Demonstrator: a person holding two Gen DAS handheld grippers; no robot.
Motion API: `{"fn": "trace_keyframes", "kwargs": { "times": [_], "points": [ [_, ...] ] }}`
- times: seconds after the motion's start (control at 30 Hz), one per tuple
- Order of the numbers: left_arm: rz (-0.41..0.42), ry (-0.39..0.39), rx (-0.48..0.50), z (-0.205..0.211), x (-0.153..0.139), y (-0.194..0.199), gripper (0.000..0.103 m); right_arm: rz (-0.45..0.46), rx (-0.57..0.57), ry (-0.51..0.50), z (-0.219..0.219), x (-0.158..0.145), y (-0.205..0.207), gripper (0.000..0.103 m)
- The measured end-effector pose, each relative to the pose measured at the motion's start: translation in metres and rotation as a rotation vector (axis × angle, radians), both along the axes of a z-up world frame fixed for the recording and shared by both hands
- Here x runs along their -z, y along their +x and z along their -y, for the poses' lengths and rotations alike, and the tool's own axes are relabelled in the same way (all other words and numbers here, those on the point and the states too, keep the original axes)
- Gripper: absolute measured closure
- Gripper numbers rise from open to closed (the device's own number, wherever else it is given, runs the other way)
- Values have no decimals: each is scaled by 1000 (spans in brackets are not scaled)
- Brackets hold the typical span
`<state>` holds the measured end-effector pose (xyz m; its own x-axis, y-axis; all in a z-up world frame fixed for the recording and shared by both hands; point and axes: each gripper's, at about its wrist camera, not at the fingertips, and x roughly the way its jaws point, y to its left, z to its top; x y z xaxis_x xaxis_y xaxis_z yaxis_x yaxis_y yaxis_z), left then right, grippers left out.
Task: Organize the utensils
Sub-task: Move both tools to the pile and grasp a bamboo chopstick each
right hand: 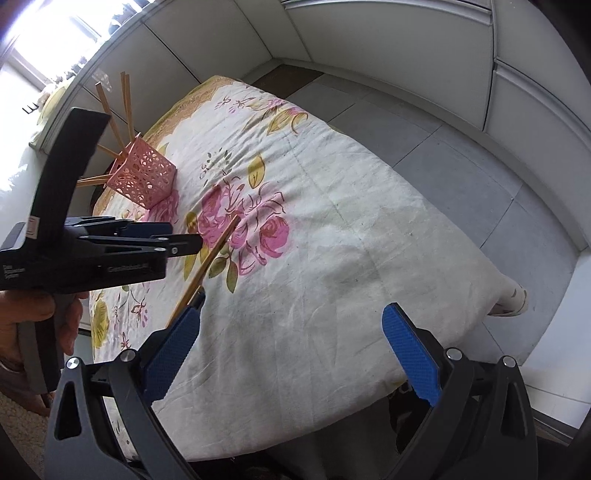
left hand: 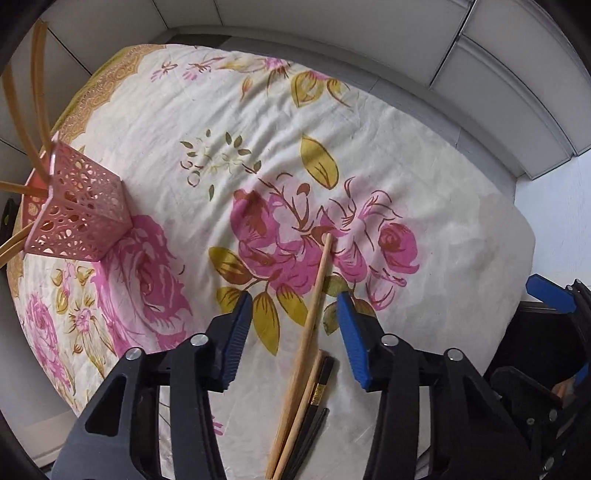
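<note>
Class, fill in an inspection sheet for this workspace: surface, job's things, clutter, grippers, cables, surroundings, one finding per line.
Surface: floral cloth covers the table, wrinkled.
Job's things: pink holder at the far left with chopsticks in it; loose chopsticks, light wooden and dark, lying on the cloth.
Clutter: nothing seen.
Grippers: left gripper open, loose chopsticks lying between its fingers; right gripper open, holding nothing.
Cables: nothing seen.
Surroundings: white panels, grey floor tiles.

Cream cloth (left hand: pixel 424 192) printed with pink roses and olive-gold leaves, ochre patterned border; pink lattice-cut holder (left hand: pixel 79 216); tan wooden chopsticks (left hand: pixel 314 314); black chopsticks (left hand: pixel 314 424); blue ribbed gripper pads (left hand: pixel 352 341)
</note>
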<state>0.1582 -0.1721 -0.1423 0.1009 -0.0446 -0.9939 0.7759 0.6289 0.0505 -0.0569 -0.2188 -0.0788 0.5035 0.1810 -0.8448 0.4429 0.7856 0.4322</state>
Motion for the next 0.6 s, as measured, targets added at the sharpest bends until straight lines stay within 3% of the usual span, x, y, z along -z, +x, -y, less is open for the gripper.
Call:
{"fn": "trace_keyframes", "kwargs": {
  "times": [0.23,0.4,0.47,0.5,0.6],
  "points": [
    [-55,11,-5,1,21,3,67,0,-4,30,2,1,1,7],
    [-88,8,15,10,32,0,87,-10,-10,46,2,3,3,7],
    [-94,6,17,13,33,-2,89,-19,-13,52,1,5,5,7],
    [-92,4,16,11,33,-1,96,-23,-13,56,0,6,5,7],
    [-93,-30,-14,2,36,10,97,-30,-21,61,-3,7,6,7]
  ]
}}
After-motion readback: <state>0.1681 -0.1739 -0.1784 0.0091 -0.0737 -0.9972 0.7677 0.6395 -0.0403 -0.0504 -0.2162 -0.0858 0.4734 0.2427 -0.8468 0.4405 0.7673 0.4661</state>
